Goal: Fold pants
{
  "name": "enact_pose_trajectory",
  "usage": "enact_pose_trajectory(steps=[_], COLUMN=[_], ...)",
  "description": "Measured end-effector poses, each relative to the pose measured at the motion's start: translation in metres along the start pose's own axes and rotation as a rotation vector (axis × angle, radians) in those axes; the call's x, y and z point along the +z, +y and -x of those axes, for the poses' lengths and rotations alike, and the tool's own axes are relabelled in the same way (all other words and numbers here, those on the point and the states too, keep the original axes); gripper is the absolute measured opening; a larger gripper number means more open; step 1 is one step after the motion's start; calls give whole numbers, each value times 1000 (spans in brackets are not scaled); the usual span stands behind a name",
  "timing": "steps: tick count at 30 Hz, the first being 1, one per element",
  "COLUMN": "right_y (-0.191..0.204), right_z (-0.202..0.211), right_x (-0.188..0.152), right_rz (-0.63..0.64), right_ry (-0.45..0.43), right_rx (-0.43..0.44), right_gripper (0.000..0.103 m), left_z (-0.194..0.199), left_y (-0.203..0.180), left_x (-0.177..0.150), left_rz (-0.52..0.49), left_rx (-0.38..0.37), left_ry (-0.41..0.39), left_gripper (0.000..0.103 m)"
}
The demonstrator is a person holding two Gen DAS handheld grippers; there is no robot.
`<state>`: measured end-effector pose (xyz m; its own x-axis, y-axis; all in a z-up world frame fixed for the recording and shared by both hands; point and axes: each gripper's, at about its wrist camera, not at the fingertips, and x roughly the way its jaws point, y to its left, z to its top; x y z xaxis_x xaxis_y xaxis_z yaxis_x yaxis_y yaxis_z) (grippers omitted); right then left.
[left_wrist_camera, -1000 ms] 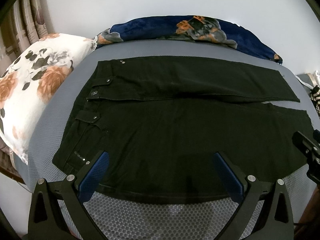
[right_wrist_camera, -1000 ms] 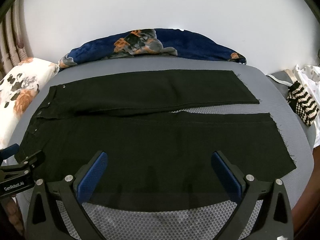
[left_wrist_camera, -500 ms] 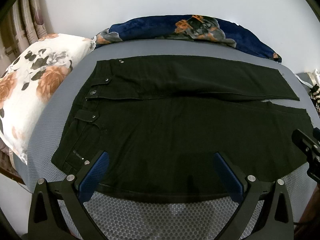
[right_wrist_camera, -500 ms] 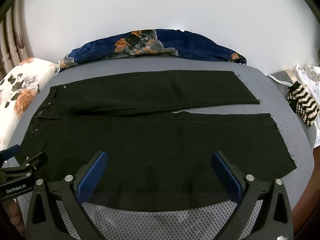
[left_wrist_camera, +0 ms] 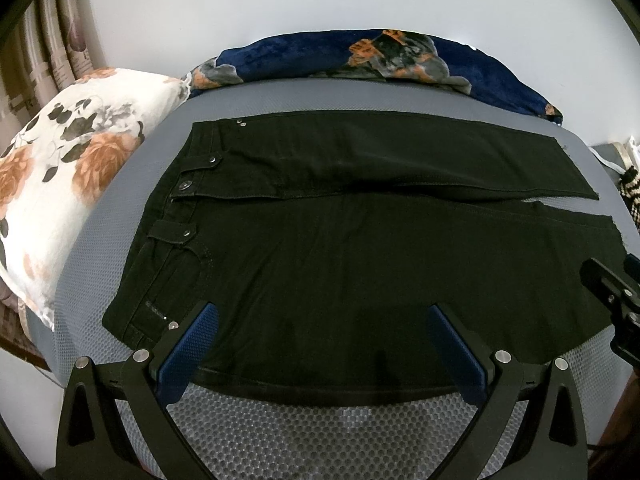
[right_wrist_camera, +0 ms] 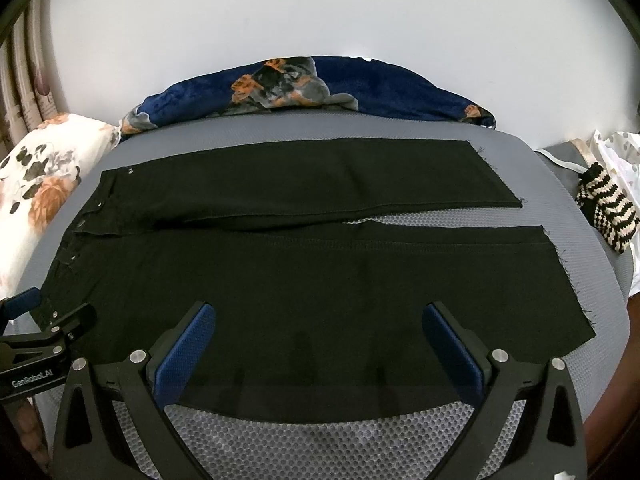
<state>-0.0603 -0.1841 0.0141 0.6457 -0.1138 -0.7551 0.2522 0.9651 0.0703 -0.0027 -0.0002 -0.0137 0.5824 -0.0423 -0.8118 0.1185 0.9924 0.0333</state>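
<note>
Black pants (left_wrist_camera: 340, 240) lie flat across a grey mesh bed (left_wrist_camera: 320, 432), waistband to the left and both legs running right, side by side. My left gripper (left_wrist_camera: 322, 316) hovers open over the near leg close to the waistband, nothing between its blue pads. In the right wrist view the same pants (right_wrist_camera: 320, 272) fill the middle, and my right gripper (right_wrist_camera: 318, 312) stands open over the near leg's lower half. The left gripper (right_wrist_camera: 44, 320) shows at that view's left edge, and part of the right one (left_wrist_camera: 616, 292) at the left wrist view's right edge.
A floral white pillow (left_wrist_camera: 60, 184) lies left of the waistband. A dark blue floral blanket (left_wrist_camera: 380, 60) is bunched along the far edge against a white wall. A striped knit item (right_wrist_camera: 608, 212) and white cloth sit at the right. The mattress's near edge is bare mesh.
Both grippers have crept slightly forward over the near leg; the pants lie as before and both stay open.
</note>
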Motion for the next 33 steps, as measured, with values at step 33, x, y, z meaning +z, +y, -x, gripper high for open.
enact_pose_trajectory(steps=[33], right_y=[10], right_z=[-25], right_x=[12], right_rz=[47], right_ry=[4], right_rx=[-50], right_gripper=[103], left_z=[-23], left_y=[17], left_x=[18], left_rz=[21], left_rx=[30], left_ry=[20], left_gripper=[103])
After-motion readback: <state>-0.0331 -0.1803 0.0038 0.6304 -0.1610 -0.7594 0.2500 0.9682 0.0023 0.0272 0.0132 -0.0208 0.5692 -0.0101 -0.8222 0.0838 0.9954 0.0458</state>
